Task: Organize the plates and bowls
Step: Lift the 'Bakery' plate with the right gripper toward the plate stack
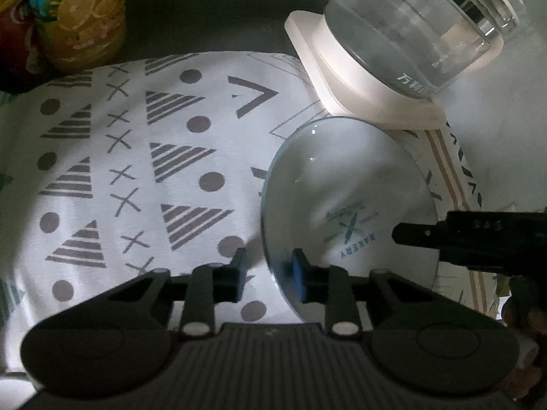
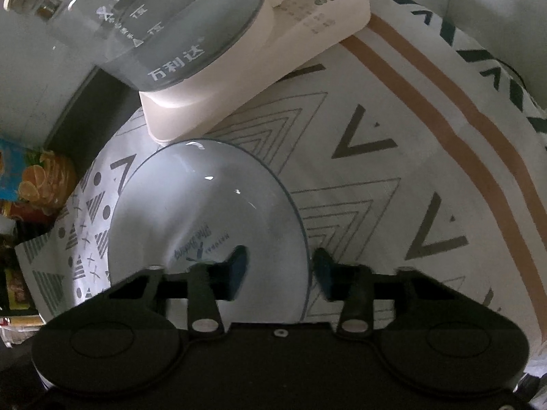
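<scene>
Patterned tablecloth [image 1: 136,157], glass kettle [image 1: 420,27] (on white base [image 1: 345,85]), orange-print juice carton [image 1: 82,17]

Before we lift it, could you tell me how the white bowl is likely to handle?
The white bowl looks glazed and glossy, so probably rigid, breakable and slippery. Each pair of tongs, left and right, straddles its thin rim, so it may pivot.

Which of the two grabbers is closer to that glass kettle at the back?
Hard to call; maybe the right. Both grippers, left and right, straddle opposite edges of the plate, with the glass kettle just beyond its far rim.
</scene>
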`<state>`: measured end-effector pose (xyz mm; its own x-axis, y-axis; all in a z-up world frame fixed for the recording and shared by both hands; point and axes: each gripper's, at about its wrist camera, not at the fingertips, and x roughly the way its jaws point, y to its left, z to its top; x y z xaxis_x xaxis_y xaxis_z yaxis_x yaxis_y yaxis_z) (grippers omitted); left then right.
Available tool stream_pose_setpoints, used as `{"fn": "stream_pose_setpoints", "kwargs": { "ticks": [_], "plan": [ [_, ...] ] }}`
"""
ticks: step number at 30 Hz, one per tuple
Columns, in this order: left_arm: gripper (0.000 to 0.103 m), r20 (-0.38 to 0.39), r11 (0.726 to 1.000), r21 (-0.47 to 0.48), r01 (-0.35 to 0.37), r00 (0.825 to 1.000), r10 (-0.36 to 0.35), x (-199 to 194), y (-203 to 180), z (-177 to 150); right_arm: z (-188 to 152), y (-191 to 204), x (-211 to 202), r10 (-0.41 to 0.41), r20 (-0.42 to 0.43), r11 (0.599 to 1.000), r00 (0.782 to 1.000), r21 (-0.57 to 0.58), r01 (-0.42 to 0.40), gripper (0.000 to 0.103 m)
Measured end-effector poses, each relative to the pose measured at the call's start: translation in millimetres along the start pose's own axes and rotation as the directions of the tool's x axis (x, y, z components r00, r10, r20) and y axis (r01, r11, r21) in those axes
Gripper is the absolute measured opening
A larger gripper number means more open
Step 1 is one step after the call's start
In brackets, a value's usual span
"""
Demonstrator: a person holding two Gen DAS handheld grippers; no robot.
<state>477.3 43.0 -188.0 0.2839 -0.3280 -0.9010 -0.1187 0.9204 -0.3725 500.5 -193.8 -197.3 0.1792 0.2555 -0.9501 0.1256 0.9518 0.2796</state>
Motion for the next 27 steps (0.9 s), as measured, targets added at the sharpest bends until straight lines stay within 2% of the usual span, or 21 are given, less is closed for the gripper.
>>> {"fn": "stream_pose_setpoints", "kwargs": {
  "ticks": [2, 3, 12, 17, 27],
  "plan": [
    [0.014, -0.005, 1.0, -0.004, 0.021, 1.0, -0.021, 1.6, -0.4, 0.3, -0.7, -0.2, -0.5, -0.012, 0.005, 1.0, 1.0, -0.015, 0.012, 0.029],
    [0.014, -0.004, 1.0, -0.007, 0.018, 1.0, -0.018, 1.7, -1.0, 0.1, -1.2, -1.0, -0.9, -0.019, 0.007, 1.0, 1.0, -0.022, 0.019, 0.023],
    [0.014, 0.04, 1.0, 0.003, 0.024, 0.999, -0.024, -13.2, 0.8, -3.4, -10.3, -6.5, -23.6, 0.067, 0.082, 0.997, 0.994, -0.031, -0.065, 0.011],
    [0.014, 0.077, 1.0, 0.004, 0.025, 0.997, -0.025, -31.1, 5.4, -6.7, -13.9, -1.6, -36.2, 0.126, 0.118, 0.991, 0.985, -0.047, -0.121, 0.01],
    [0.014, 0.15, 1.0, -0.017, 0.01, 0.989, -0.007, -69.8, 16.1, -15.0, -23.5, 21.4, -54.6, 0.193, 0.162, 0.981, 0.968, -0.069, -0.184, 0.01]
  ]
}}
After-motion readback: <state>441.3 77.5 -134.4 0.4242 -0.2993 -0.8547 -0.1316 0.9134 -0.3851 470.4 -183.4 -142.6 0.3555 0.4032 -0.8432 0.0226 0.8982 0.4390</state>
